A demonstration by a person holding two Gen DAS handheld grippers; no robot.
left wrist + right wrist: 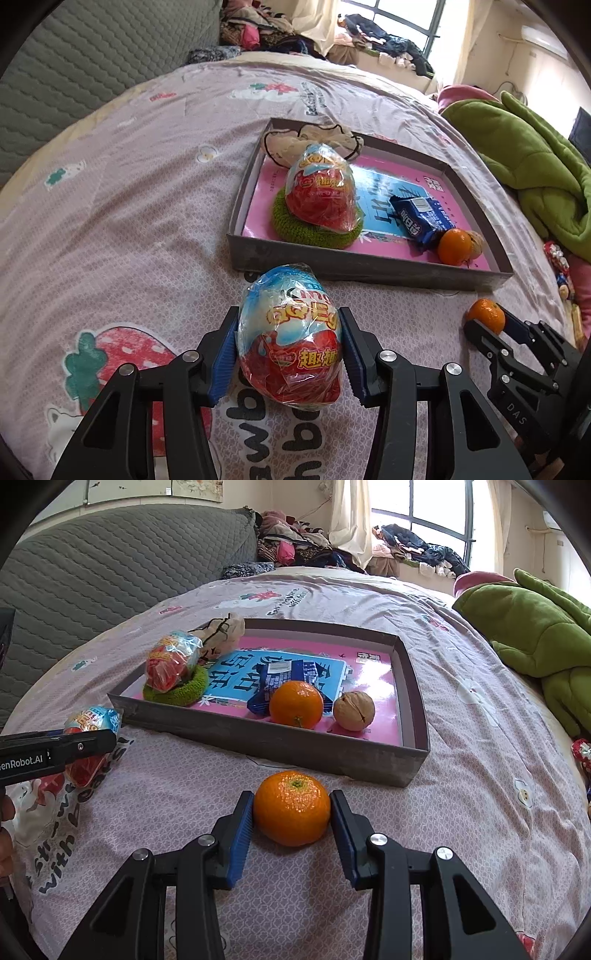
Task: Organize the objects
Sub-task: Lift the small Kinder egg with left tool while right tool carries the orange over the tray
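A foil-wrapped toy egg (290, 339) lies on the pink bedsheet in front of the grey tray (351, 264). My left gripper (288, 310) is shut on it, both blue pads against the wrapper. In the right wrist view the same egg (92, 720) shows behind a left finger (81, 744). An orange (291, 806) sits on the sheet just before the tray (277, 742), and my right gripper (291, 794) is shut on its sides. From the left wrist view that orange (485, 314) appears at the far right.
The tray holds a second egg (168, 664) on a green knitted ring (177, 692), a blue snack packet (284, 679), another orange (295, 703), a walnut (354, 710) and a cream cloth piece (225, 631). A green plush (535, 635) lies right; a grey quilted backrest (110, 568) stands behind.
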